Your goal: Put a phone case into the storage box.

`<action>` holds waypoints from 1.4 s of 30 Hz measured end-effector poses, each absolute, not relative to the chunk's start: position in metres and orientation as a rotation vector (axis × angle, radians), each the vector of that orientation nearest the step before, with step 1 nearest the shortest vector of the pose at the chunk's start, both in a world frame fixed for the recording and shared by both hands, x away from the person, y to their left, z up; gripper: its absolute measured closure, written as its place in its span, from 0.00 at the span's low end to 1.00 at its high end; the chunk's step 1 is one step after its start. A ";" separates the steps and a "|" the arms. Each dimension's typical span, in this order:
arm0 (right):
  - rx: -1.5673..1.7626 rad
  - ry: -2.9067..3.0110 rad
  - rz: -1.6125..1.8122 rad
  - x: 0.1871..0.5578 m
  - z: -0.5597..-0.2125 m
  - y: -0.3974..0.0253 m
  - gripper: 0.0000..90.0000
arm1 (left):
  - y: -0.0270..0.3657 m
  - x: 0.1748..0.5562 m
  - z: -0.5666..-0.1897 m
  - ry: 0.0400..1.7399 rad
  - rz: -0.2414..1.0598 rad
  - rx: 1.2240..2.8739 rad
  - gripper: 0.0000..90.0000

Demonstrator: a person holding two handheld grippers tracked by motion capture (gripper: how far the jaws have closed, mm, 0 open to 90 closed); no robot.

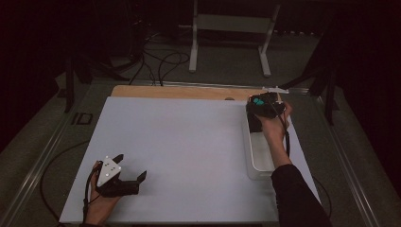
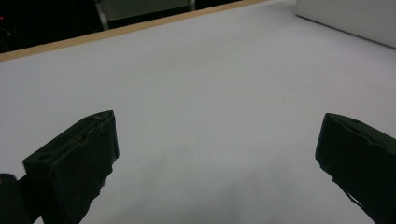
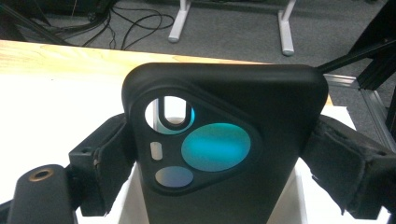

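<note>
Here, one phone case (image 3: 224,140) is showing, along with one white tray (image 1: 257,163) and two tools. The right tool (image 1: 265,105) is sitting toward two o'clock on the bench (image 1: 189,142), over the far end of the tray, and is grasping the black phone case: in the right gripper view both jaws are pressing against the case's sides, left and right, with the case standing upright between them and its camera cutout facing the lens. The left tool (image 1: 128,171) is resting toward eight o'clock, released, its jaws standing wide apart over bare white surface with nothing between them. The tray is lying along the three o'clock edge of the white sheet, lengthwise from near to far. A wooden strip (image 1: 179,92) is running along the twelve o'clock edge. Between the two tools, the middle of the bench is lying open, and the two tools are well apart.
</note>
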State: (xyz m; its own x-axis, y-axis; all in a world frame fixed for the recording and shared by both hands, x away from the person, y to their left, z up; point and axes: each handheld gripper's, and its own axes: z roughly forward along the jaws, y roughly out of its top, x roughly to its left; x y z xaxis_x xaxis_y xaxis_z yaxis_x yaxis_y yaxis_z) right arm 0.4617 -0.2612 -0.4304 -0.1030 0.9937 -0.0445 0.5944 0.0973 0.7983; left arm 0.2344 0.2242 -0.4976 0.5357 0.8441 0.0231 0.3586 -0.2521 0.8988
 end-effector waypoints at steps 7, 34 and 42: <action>1.548 1.773 0.854 0.464 -0.433 -0.261 0.14 | 0.224 0.235 -0.498 0.994 0.647 1.837 0.00; 1.499 1.736 0.936 0.455 -0.418 -0.270 0.10 | 0.225 0.234 -0.497 0.997 0.652 1.831 0.00; 1.465 1.757 0.973 0.443 -0.407 -0.275 0.10 | 0.225 0.234 -0.497 0.999 0.655 1.832 0.00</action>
State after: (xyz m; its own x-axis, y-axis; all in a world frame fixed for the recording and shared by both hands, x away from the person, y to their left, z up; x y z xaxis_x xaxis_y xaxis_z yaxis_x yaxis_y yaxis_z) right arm 0.4427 -0.2749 -0.4068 -0.1701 0.9853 -0.0173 0.5084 0.1028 0.8550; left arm 0.2340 0.2249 -0.4967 0.5294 0.8480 0.0232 0.3590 -0.2487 0.8996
